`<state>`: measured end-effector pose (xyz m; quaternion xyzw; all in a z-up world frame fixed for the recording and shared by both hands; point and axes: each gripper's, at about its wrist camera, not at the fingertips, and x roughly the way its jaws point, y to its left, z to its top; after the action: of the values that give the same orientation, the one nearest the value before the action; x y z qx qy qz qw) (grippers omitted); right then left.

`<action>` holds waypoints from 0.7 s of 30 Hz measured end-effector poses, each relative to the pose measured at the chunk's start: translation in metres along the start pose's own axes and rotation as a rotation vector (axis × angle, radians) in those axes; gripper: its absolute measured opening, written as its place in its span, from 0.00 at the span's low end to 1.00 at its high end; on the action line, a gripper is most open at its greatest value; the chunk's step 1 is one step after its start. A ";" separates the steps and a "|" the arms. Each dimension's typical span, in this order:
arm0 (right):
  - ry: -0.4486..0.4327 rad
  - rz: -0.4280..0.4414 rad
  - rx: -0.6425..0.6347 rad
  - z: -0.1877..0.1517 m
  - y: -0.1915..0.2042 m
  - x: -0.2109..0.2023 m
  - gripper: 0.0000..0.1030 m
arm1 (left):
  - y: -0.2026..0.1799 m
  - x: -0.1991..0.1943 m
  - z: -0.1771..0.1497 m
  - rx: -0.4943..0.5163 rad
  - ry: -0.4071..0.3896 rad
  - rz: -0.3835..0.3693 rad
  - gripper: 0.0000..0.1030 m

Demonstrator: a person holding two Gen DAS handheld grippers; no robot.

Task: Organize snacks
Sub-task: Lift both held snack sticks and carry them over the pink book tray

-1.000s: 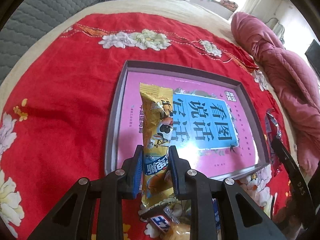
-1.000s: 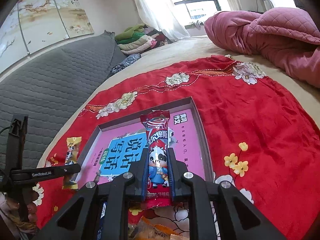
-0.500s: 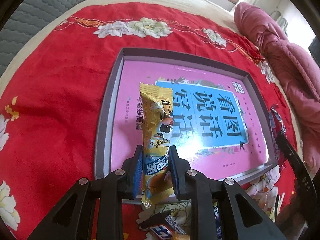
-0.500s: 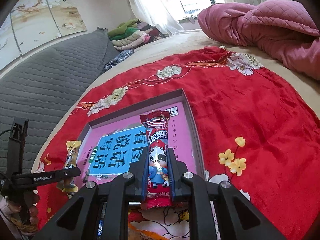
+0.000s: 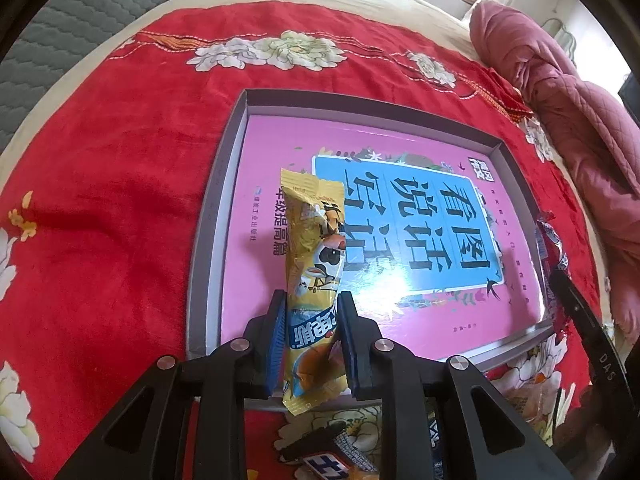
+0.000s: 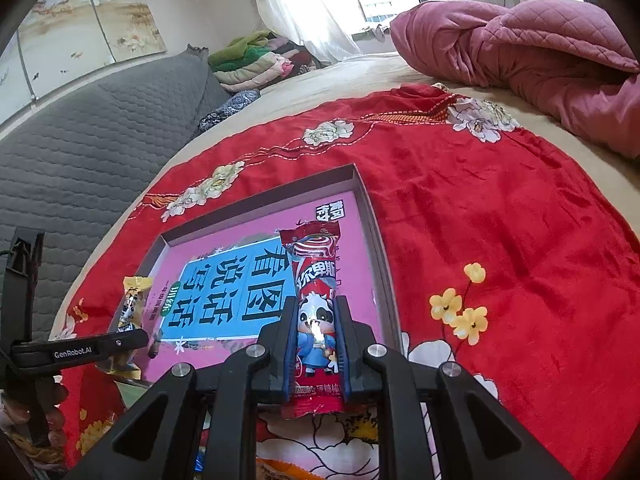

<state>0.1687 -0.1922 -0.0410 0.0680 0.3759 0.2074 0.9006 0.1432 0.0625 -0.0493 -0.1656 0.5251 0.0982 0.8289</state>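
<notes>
1. While both wrist views look down on the bed, I see my left tongs (image 5: 312, 330) clamped on a yellow snack stick (image 5: 314, 264), which pokes forward over the near left part of the shallow tray (image 5: 208, 248).
2. My right tongs (image 6: 316, 344) are closed on a red snack stick (image 6: 316, 300) with a cartoon cow, held above the tray's near right corner (image 6: 380, 264).
3. That grey-walled tray lies on a red floral cloth (image 5: 120, 160); its pink floor with a blue printed panel (image 5: 420, 220) carries no loose snack that I can see.
4. More wrapped snacks (image 5: 332, 460) lie on the cloth just this side of the tray.
5. A pink quilt (image 6: 520, 40) is bunched well beyond.
</notes>
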 end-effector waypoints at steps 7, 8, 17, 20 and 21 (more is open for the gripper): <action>0.007 -0.066 -0.050 -0.002 0.003 0.001 0.17 | 0.001 0.000 -0.001 0.003 0.001 0.016 0.25; 0.003 -0.079 -0.064 -0.003 0.004 0.000 0.17 | 0.001 0.001 -0.001 0.005 0.002 0.021 0.25; -0.002 -0.096 -0.100 -0.004 0.008 0.000 0.17 | -0.002 0.002 -0.002 0.013 0.013 0.041 0.25; 0.001 -0.093 -0.096 -0.005 0.007 0.000 0.17 | -0.001 0.003 -0.003 0.006 0.018 0.039 0.25; 0.000 -0.095 -0.095 -0.005 0.007 0.000 0.17 | 0.000 0.003 -0.003 0.005 0.018 0.040 0.25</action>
<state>0.1625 -0.1860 -0.0424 0.0072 0.3683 0.1822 0.9117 0.1417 0.0612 -0.0532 -0.1538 0.5362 0.1118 0.8224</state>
